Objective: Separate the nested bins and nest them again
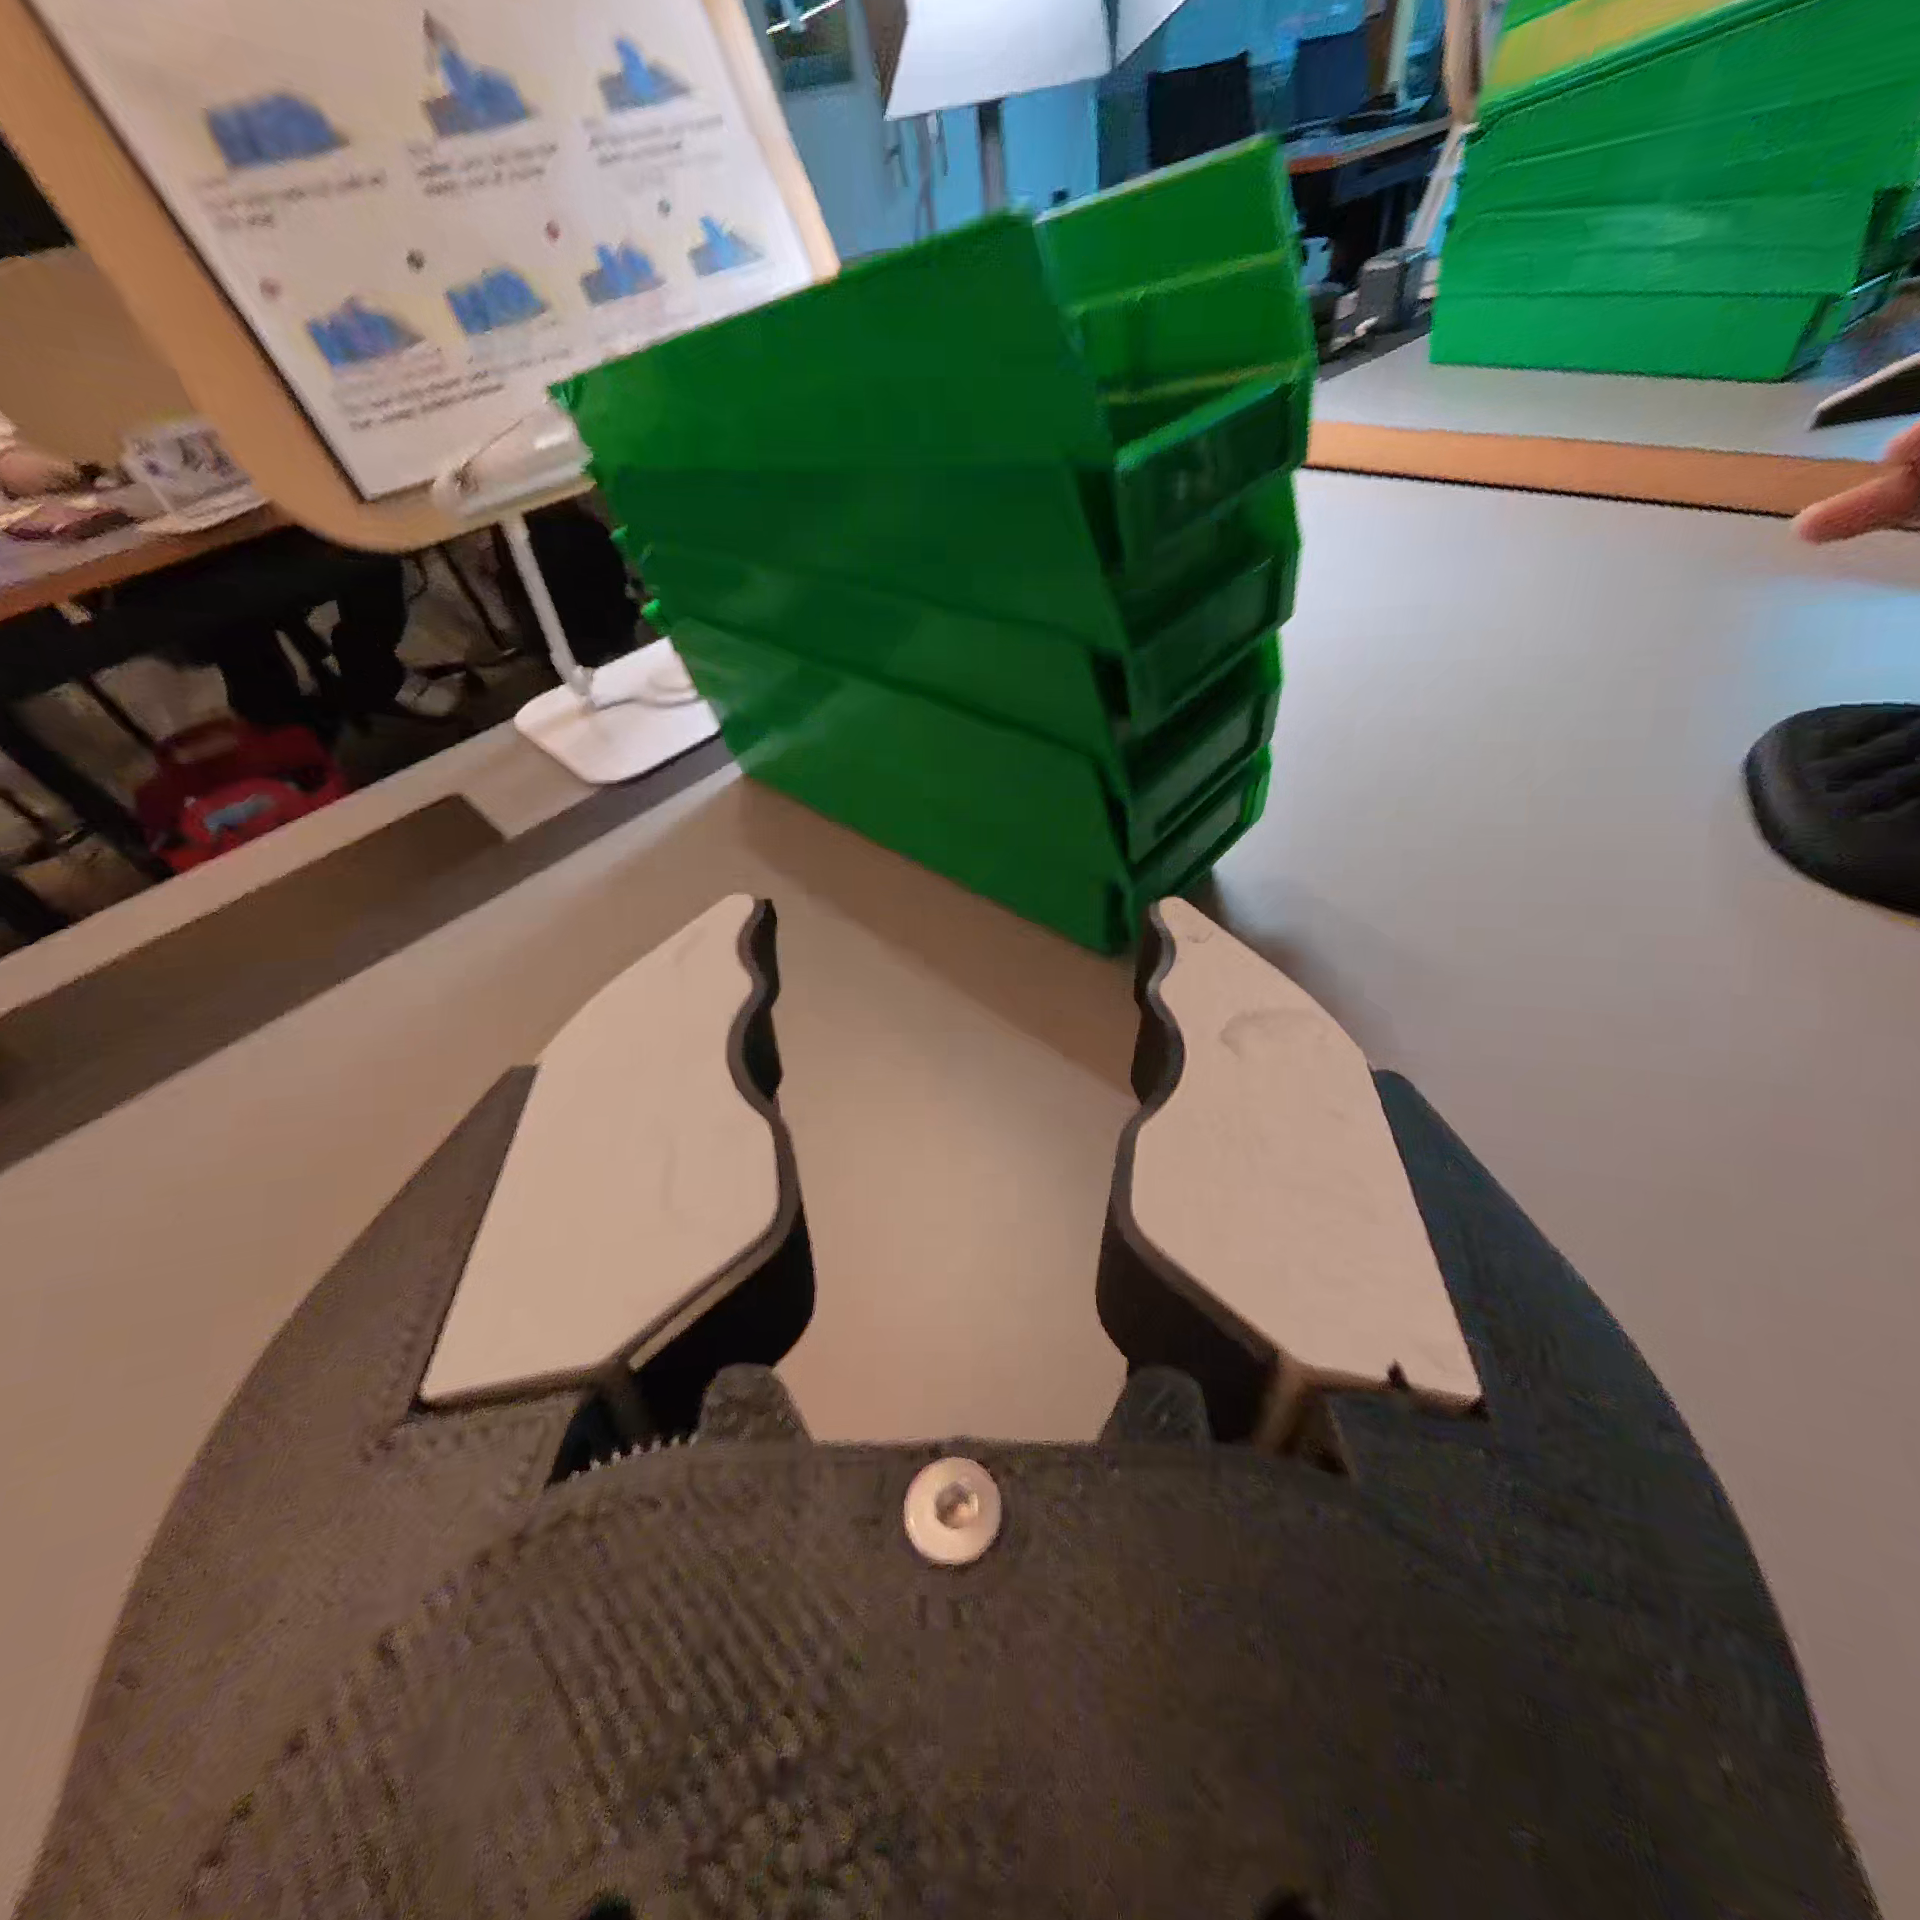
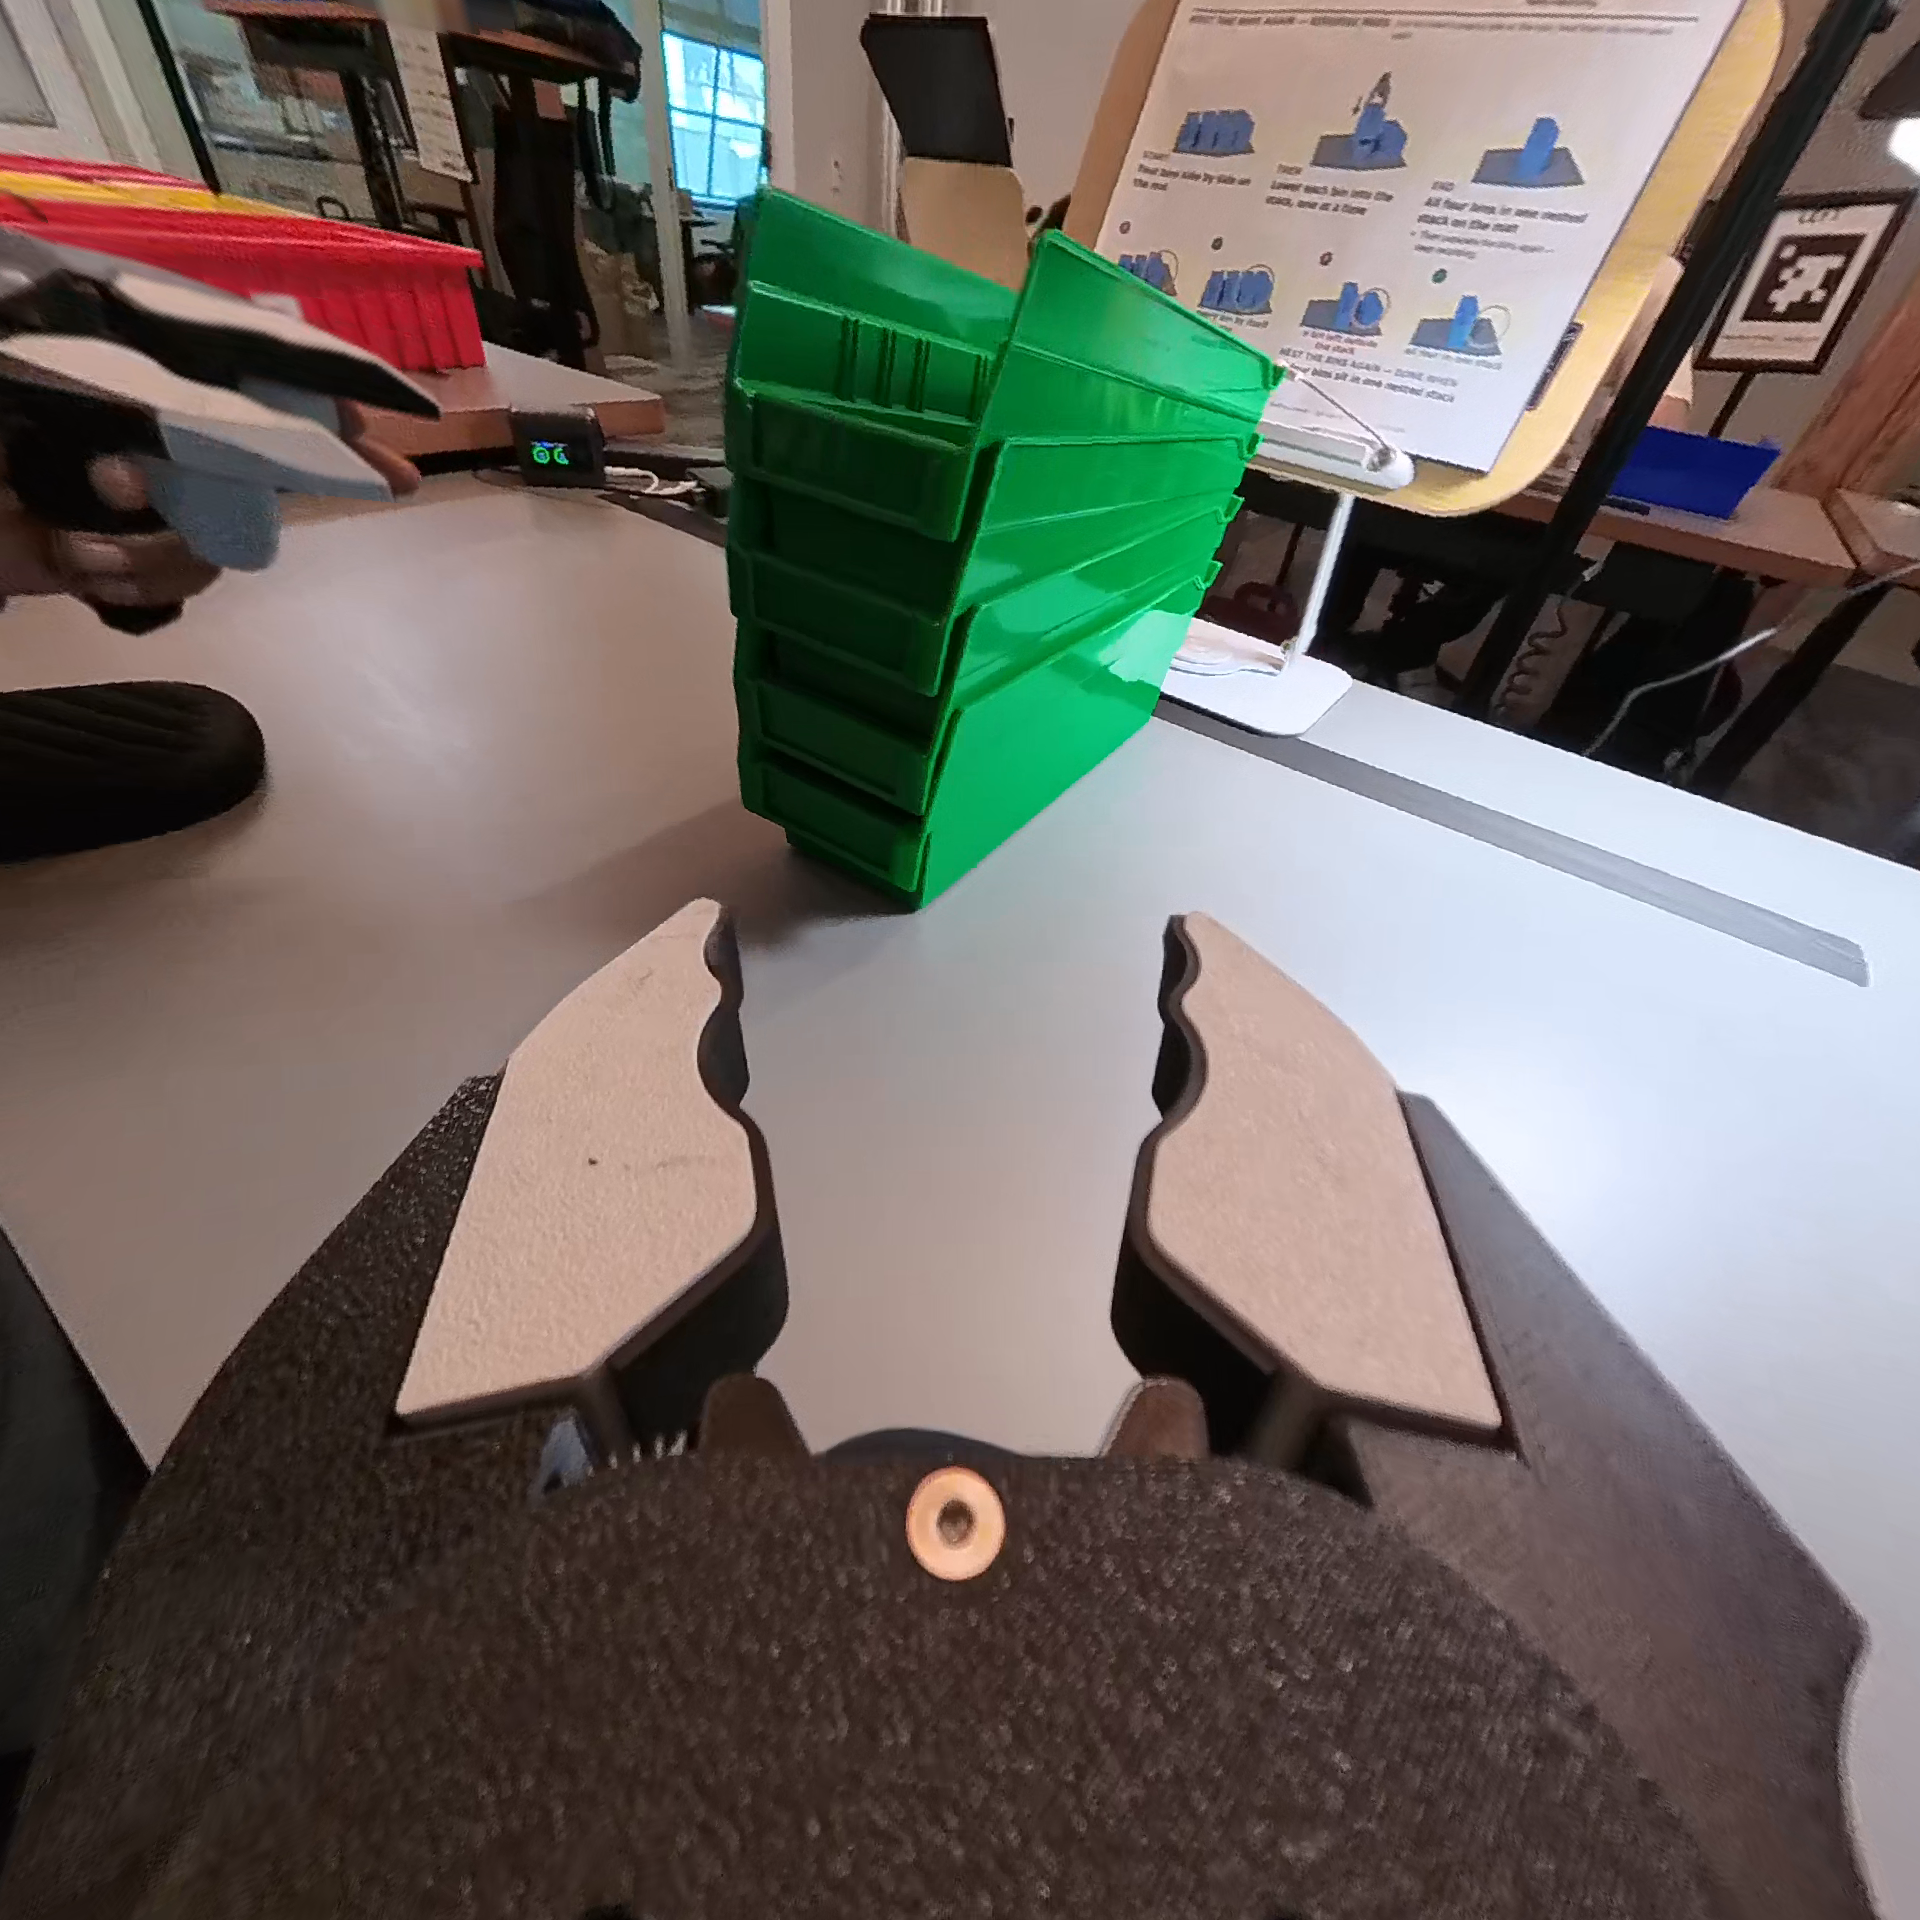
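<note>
The left gripper point(image 1: 956, 914) is holding its two grey-faced fingers point(image 1: 665, 1122) wide apart with nothing between them, only bare table showing through the gap. Its right fingertip is sitting just short of the near bottom corner of the stack of green bins point(image 1: 956, 582), though whether it is touching cannot be told. The right gripper point(image 2: 945, 920) is likewise standing open and empty, its fingers point(image 2: 603, 1164) spread over the grey table point(image 2: 1455, 1039), with the stack of green bins point(image 2: 966, 582) standing near and just ahead of the tips, clear of them. The bins are sitting nested one inside another, upright on the table, their label-slot ends facing the right gripper's camera and their rims fanning slightly apart toward the top. In the right wrist view the left gripper point(image 2: 260, 416) is showing at the far left, held in a hand above the table, well apart from the stack. A black rounded pad point(image 2: 114, 758) is lying on the table below it. Behind the stack a white instruction board point(image 2: 1403, 208) is leaning, with a white lamp base point(image 2: 1257, 686) beside the bins.
</note>
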### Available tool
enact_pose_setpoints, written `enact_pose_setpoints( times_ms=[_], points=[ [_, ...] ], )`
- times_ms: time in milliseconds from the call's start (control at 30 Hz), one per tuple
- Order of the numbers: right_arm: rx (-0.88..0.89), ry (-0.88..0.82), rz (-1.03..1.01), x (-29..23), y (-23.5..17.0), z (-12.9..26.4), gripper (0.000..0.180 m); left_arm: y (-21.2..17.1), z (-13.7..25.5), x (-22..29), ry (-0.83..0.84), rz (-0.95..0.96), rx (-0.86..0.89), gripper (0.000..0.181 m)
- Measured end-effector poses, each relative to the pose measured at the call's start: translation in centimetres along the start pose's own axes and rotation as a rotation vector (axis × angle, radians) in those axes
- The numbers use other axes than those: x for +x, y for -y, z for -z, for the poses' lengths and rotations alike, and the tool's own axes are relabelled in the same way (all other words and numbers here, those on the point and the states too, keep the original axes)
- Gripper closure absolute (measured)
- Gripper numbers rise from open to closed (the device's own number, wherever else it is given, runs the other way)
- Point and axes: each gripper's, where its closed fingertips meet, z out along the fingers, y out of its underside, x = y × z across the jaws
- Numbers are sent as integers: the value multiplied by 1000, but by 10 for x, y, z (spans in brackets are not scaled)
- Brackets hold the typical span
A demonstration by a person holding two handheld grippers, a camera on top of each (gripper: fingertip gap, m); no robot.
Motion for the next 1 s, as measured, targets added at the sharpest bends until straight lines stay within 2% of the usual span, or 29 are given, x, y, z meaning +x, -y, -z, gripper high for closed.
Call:
enact_pose_setpoints(
  times_ms=[200, 367, 533, 800, 1000],
  points=[
    [-7, 38, 36, -14, 1, -13, 103, -37, 8, -15, 30, 82, -6, 113],
    [-27, 67, 37, -21, -7, -22, 104, -43, 9, -10, -17, 104, 29, 103],
    [-8, 88, 40, -27, -8, -26, 108, -48, 7, -10, -20, 87, 22, 103],
    [29, 93, 17, -26, -9, -26, 113, -42, 12, -19, 66, 61, 63, 131],
    [11, 171, 30, -38, -14, -27, 137, -47, 9, -18, 59, 83, 55, 146]
  ],
)
